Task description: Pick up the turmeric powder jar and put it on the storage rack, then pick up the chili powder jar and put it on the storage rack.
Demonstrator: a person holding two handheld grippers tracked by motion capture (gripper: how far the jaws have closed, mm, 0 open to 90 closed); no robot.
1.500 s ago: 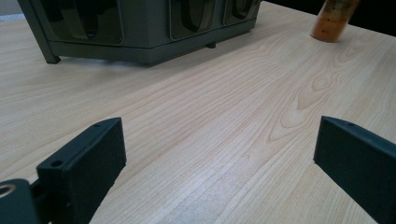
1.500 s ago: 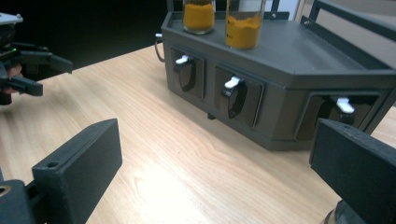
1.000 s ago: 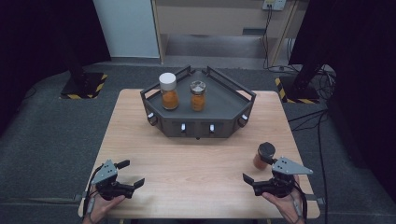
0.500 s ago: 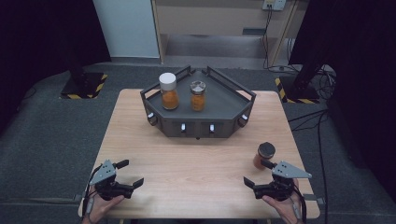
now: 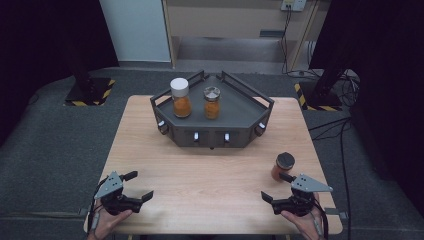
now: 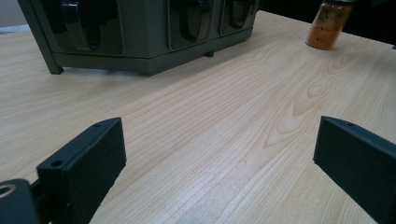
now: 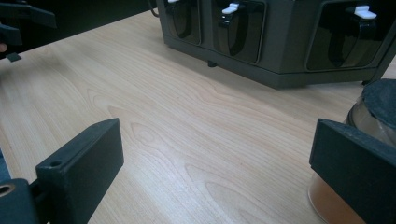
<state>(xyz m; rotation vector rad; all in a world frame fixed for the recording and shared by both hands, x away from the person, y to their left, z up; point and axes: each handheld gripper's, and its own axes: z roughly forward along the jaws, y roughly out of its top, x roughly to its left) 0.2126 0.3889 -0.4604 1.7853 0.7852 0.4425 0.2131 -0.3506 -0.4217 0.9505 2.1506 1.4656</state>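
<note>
A small jar [image 5: 284, 166] of orange powder with a dark lid stands upright near the table's right edge.

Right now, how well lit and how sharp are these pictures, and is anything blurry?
High view: the wooden table is evenly lit and the surroundings fall into darkness; a little soft overall. Left gripper view: the wood grain is crisp, while the dark-lidded jar and grey tray look slightly soft. Right gripper view: the same jar, close behind the near jaw, is blurred.
</note>
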